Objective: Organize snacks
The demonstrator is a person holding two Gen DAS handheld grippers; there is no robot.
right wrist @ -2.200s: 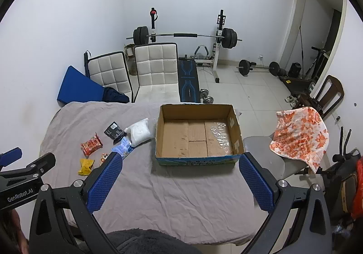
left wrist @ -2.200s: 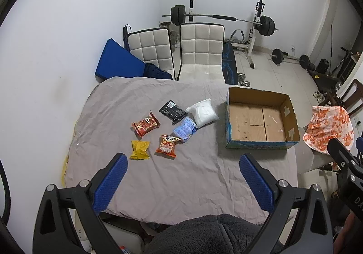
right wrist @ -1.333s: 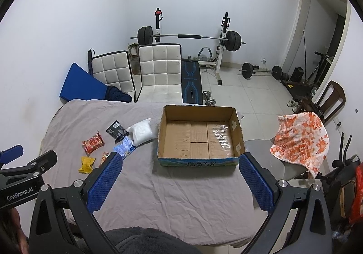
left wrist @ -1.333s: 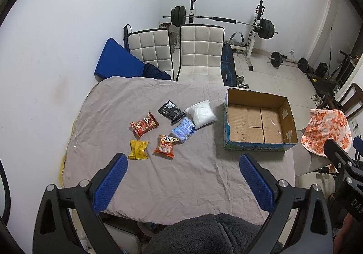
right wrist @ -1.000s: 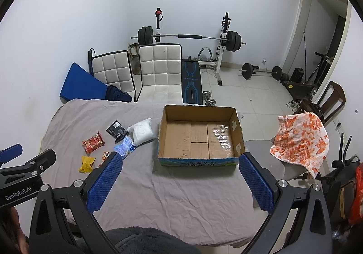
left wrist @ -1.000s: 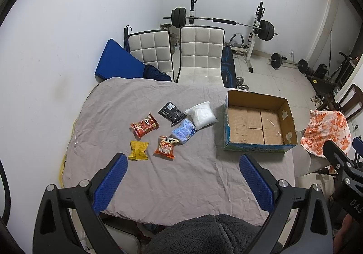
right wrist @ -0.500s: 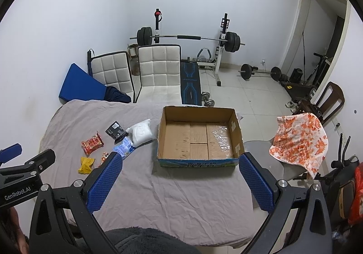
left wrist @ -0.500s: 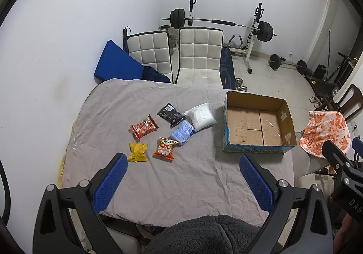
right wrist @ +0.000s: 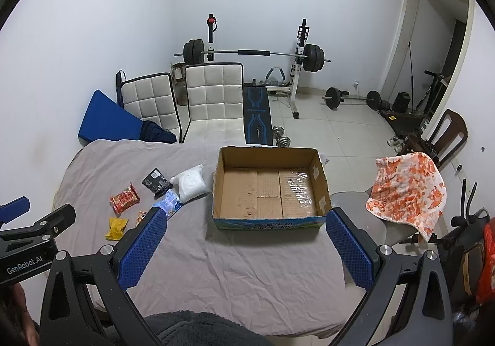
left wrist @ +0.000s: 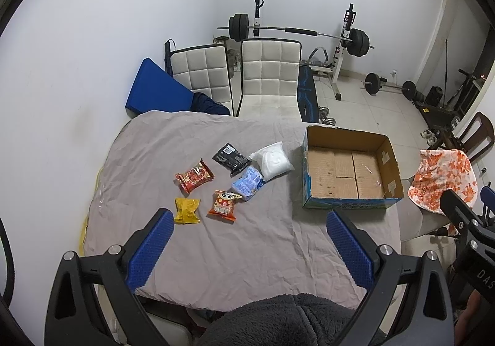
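Here we hold both tools above the cloth-covered table point(left wrist: 216, 259), left gripper point(left wrist: 249, 241) and right gripper point(right wrist: 246, 241) spread wide, gripping nothing. The cardboard box point(left wrist: 383, 148) sits at two o'clock; the snacks point(left wrist: 195, 176) lie loose at eleven o'clock, well apart from it.

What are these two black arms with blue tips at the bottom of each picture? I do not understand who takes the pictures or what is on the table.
They are two hand-held grasping tools; a person holds one in each hand. Each carries a camera looking along its fingers, so one picture comes from the left tool, the other from the right tool. Both are open and hold nothing. On the grey tablecloth lie six snack packets, among them a red packet and a yellow packet, beside an empty cardboard box.
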